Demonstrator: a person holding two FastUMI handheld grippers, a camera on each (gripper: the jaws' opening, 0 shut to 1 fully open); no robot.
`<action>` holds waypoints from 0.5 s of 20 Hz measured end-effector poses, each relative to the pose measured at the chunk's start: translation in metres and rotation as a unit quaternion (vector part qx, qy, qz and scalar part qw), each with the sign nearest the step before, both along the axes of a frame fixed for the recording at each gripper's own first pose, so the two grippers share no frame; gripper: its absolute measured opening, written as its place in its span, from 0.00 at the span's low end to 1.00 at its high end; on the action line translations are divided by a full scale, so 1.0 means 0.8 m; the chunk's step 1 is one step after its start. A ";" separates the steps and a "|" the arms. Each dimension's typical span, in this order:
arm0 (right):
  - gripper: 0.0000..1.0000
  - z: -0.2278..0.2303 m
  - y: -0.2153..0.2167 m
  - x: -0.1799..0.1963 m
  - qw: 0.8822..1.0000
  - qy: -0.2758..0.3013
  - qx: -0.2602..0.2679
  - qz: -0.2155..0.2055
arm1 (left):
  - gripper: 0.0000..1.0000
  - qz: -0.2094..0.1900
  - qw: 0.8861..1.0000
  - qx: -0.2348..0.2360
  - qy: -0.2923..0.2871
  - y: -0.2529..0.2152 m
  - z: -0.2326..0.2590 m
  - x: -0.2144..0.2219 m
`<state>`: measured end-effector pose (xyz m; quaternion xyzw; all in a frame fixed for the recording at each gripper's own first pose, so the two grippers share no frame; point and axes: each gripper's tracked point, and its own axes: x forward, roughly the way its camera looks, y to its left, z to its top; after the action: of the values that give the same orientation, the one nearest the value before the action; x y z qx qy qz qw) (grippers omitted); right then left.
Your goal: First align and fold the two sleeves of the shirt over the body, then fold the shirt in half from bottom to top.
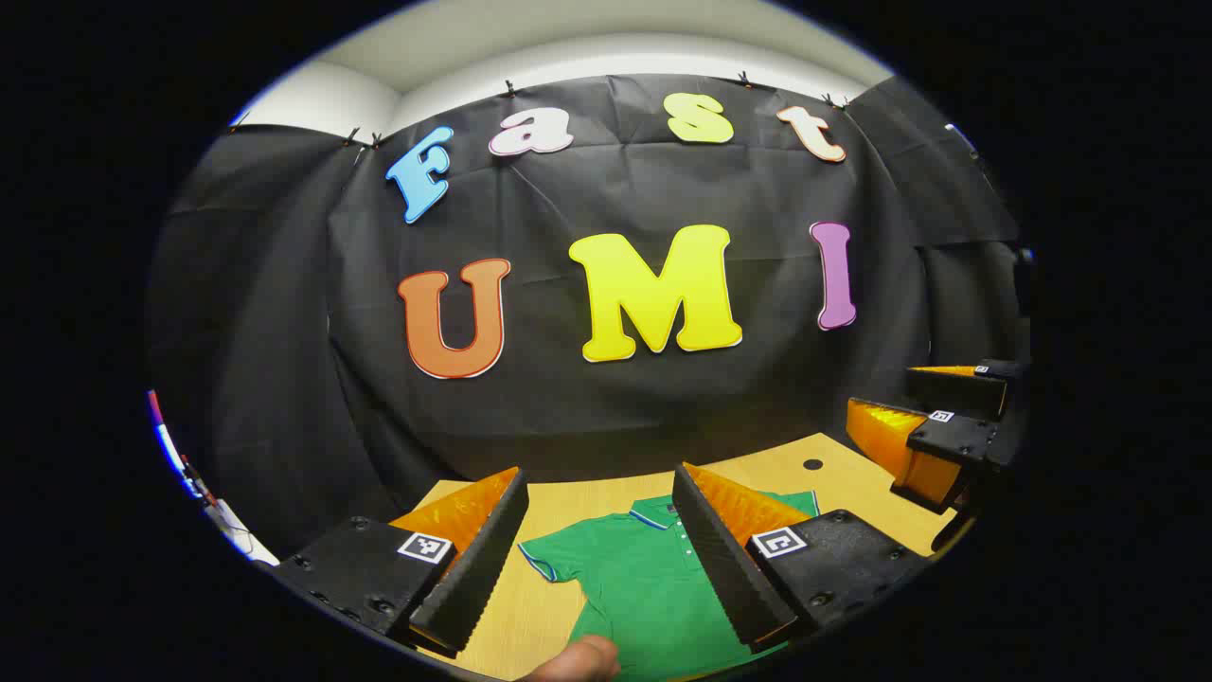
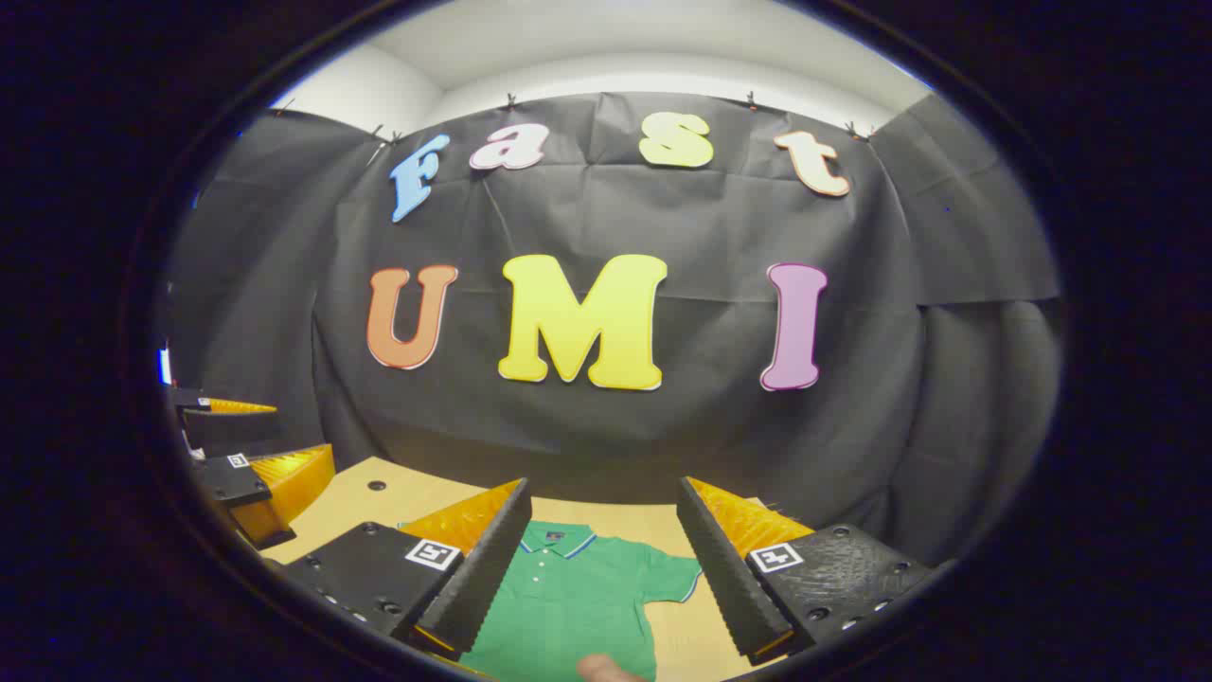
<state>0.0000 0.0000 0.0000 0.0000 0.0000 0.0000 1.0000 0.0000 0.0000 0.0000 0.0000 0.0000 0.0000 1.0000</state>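
Left gripper [image 1: 601, 540]: jaws released, wide apart, nothing between the fingers [image 1: 483, 559], held above the table and not touching the cloth. Seen through the gap: green polo shirt [image 1: 653, 578], lying flat on the wooden table [image 1: 530, 616], collar toward the booth wall, front placket with buttons facing up. One short sleeve [image 1: 549, 559] with a pale trimmed edge spread out to the side, unfolded, resting on the table. Fingertip of the holding hand [image 1: 578, 660] at the lower edge, in front of the shirt.

Right gripper [image 2: 606, 559]: jaws released, wide apart, gripping nothing, raised above the table. Between the fingers: same shirt, collar [image 2: 559, 540] away from the camera, other short sleeve [image 2: 672, 573] spread outward, unfolded. Shirt body flat, hem end hidden below the lower edge.

Farther out, in the left gripper view: right gripper at the right margin, above the table, beside the shirt and apart from it. Small dark hole [image 1: 812, 464] in the tabletop near the far edge. Black cloth wall [image 1: 606, 417] directly behind the table; pale ceiling above it.
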 end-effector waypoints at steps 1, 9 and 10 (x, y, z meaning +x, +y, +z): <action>0.96 0.004 0.007 0.003 1.000 -0.005 -0.008 0.001 | 0.99 0.005 1.000 0.002 -0.004 0.007 0.003 0.005; 0.97 0.025 0.012 0.020 1.000 0.013 -0.026 0.005 | 0.99 0.010 0.999 -0.032 0.011 0.003 -0.012 0.037; 0.97 0.025 0.003 0.023 0.999 0.011 -0.030 0.013 | 0.99 0.016 0.999 -0.033 0.009 -0.003 -0.007 0.039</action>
<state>0.0185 0.0023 0.0198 -0.0297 0.0110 0.0131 0.9994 0.0312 -0.0024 -0.0057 -0.0331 0.0089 0.0157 0.9993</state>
